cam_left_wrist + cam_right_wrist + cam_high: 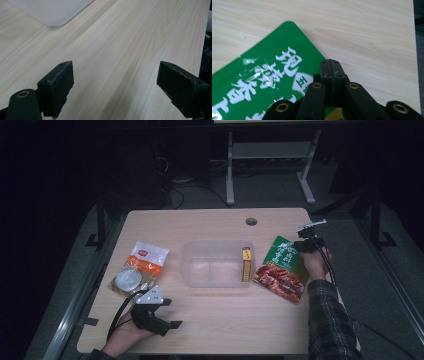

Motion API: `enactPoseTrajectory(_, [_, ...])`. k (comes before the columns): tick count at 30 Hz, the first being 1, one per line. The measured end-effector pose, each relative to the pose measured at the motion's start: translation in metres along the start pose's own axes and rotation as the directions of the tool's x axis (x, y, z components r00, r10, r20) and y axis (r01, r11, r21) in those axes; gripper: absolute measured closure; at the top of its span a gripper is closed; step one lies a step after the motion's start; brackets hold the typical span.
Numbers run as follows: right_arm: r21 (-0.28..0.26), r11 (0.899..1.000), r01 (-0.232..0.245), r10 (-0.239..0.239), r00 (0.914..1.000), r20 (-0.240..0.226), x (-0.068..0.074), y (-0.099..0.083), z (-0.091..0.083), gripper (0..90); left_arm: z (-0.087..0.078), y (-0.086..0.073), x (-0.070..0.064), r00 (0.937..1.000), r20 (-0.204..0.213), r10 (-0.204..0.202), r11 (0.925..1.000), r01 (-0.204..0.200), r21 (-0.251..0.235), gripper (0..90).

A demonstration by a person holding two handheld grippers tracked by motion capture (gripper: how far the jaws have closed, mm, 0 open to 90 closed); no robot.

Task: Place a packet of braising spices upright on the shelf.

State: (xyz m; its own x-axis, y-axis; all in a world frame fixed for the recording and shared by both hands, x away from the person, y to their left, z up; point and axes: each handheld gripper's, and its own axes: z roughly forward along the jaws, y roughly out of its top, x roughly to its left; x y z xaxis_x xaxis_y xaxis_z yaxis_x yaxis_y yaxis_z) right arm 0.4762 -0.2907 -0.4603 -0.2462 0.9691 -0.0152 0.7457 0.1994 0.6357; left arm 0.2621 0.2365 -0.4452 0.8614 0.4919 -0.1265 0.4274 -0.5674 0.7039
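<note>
Green pouch (262, 75) pinched in right claw (331, 65)

A pale wooden table (210, 320) stands on grey floor (270, 190); the room behind looks dark, perhaps unlit.

Item, as we recorded it: one green snack pouch (281, 268), flat and glossy, with white printed characters across its green upper half and a picture of reddish-brown food on its lower half. We found it lying face up on the wooden table (210, 330), set at a slant, just beside the right wall of the clear plastic bin (218, 264). We noted a rounded top corner and a small tear notch on one edge. The right gripper (331, 65) had its jaws pressed together on the pouch's right edge near the top.
</note>
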Motion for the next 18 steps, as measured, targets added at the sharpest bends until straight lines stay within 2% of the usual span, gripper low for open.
enactPoseTrajectory(5, [0.016, 1.000, 0.010, -0.010, 0.9999, -0.011, -0.002, -0.005, 0.003, 89.9, 0.001, 0.000, 0.000, 1.0000, 0.001, -0.001, 1.0000, 0.001, -0.002, 13.6])
enactPoseTrajectory(9, [0.009, 1.000, 0.016, -0.016, 0.9996, -0.025, -0.002, -0.005, 0.003, 89.9, 0.001, 0.000, 0.000, 1.0000, 0.001, -0.002, 1.0000, 0.002, -0.001, 13.6])
enactPoseTrajectory(13, [0.006, 0.999, 0.052, -0.051, 0.9981, -0.035, 0.002, -0.007, 0.001, 90.0, 0.002, 0.000, -0.001, 1.0000, 0.006, 0.000, 1.0000, 0.000, 0.000, 13.6])
enactPoseTrajectory(18, [-0.001, 0.997, 0.080, -0.079, 0.9945, -0.069, 0.008, -0.013, -0.003, 90.0, 0.003, 0.000, -0.002, 0.9999, 0.012, 0.001, 1.0000, -0.001, 0.004, 13.6])
